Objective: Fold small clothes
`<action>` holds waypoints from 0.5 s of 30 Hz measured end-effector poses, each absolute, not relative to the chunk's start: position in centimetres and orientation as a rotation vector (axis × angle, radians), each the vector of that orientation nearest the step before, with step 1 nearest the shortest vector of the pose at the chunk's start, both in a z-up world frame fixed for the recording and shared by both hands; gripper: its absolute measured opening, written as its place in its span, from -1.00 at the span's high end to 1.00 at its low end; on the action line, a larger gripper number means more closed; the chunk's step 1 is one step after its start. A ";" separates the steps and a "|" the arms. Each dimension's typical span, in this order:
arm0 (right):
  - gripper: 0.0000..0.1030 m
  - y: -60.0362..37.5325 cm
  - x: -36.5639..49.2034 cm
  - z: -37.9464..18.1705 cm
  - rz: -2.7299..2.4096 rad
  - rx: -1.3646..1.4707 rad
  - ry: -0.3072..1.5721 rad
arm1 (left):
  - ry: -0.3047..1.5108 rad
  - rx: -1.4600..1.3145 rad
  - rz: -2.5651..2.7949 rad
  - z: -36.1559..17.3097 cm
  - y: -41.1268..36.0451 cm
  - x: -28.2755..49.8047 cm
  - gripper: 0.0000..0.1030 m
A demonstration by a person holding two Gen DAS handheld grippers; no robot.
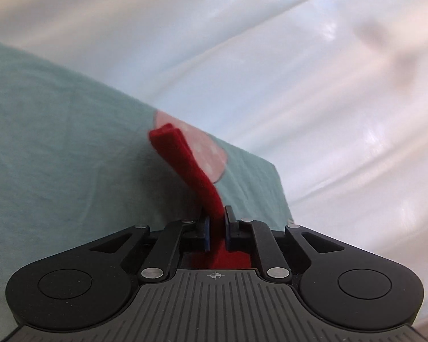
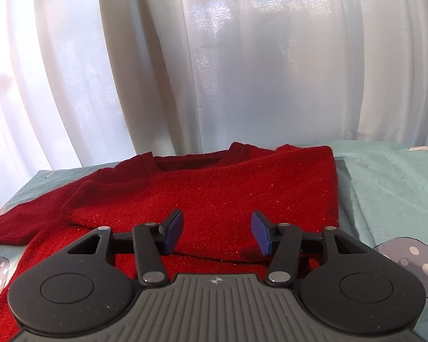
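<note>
Red sweater (image 2: 202, 196) lies flat on the pale green sheet (image 2: 385, 182), neckline (image 2: 191, 162) at the far edge near the curtain (image 2: 242, 57). Its right side is folded inward over the body, giving a straight edge on that side. On the left side a sleeve (image 2: 20, 222) runs out onto the sheet, with a second folded flap lying over the chest area.

Left gripper (image 1: 216, 222): pads pressed together on a red strip of the sweater (image 1: 191, 168), which rises from the jaws and stands doubled over at its tip, lifted off the sheet (image 1: 57, 142). Pink spotted mushroom print (image 1: 211, 154) on the sheet sits right behind the strip. Can't tell which part of the sweater this is from that view.

Right gripper (image 2: 216, 233): fingers spread wide, nothing between them, hovering low over the near part of the sweater's body. Contact with the fabric unclear.

Grey spotted mushroom print (image 2: 408, 259) on the sheet beside the right gripper, clear of the sweater.
</note>
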State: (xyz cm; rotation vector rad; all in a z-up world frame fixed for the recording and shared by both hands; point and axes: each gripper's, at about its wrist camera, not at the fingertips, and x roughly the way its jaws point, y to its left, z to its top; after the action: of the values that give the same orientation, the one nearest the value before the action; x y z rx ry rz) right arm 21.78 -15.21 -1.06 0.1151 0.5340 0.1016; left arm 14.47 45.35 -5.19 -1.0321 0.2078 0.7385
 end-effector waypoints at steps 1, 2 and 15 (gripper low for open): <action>-0.02 -15.3 21.7 -1.0 0.099 0.124 0.532 | 0.216 -0.959 0.682 -3.6 44.0 15.6 0.79; -0.02 -15.5 21.6 -0.8 0.099 0.131 0.531 | 0.219 -0.904 0.625 -2.2 42.7 16.6 0.79; -0.02 -15.5 20.3 1.1 0.171 0.167 0.492 | 0.428 -0.386 -0.214 2.7 14.9 29.2 -0.21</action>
State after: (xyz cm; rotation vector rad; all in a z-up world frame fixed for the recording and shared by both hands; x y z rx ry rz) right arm 20.33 -15.47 1.14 0.1667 0.4916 0.1714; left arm 29.22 14.87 2.74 -0.3862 0.4285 -0.2137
